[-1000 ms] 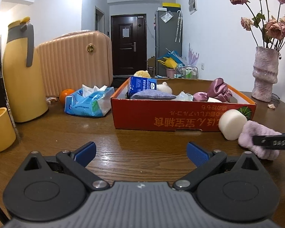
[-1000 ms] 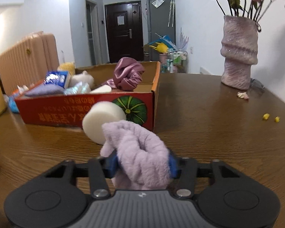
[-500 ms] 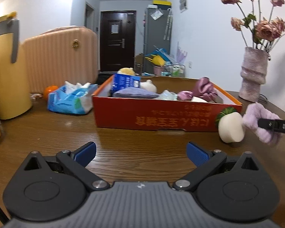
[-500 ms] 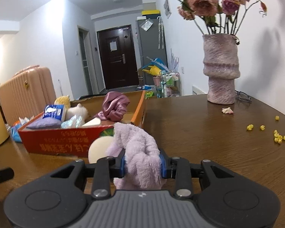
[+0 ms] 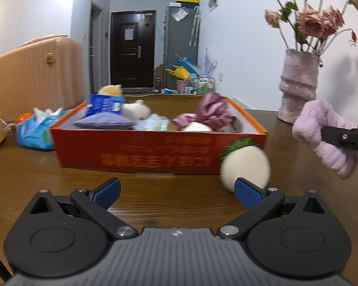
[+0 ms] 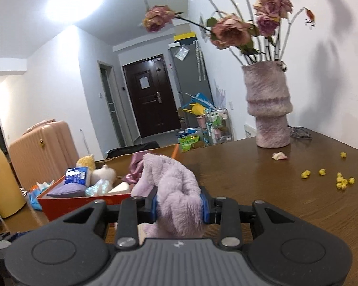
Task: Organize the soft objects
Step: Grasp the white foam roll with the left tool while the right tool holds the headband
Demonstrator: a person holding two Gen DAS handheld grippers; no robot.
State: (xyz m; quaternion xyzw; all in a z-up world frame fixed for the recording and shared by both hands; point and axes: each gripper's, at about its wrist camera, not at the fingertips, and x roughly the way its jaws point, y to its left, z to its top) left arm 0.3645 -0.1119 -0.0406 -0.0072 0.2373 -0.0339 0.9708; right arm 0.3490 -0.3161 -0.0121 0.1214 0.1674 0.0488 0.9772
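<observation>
My right gripper [image 6: 178, 208] is shut on a fluffy lilac headband [image 6: 176, 190] and holds it above the table; in the left wrist view the lilac headband [image 5: 322, 133] hangs at the right. The red cardboard box [image 5: 155, 152] holds several soft things: a purple cushion [image 5: 105, 121], a white plush [image 5: 137, 110], a pink satin scrunchie [image 5: 210, 112]. A white foam cylinder [image 5: 245, 169] lies on the table against the box's front right corner. My left gripper [image 5: 176, 190] stands open low over the table, its right fingertip [image 5: 247, 194] just in front of the cylinder.
A pink vase [image 6: 269, 112] with dried roses stands at the back right of the wooden table [image 6: 286, 190]. Yellow crumbs [image 6: 341, 181] lie near it. Left of the box are a blue tissue pack [image 5: 34, 131], an orange, a peach suitcase [image 5: 35, 76] and a yellow jug [image 6: 0, 181].
The right gripper closed on the lilac headband and lifted it off the table. The left gripper moved right, toward the white foam cylinder.
</observation>
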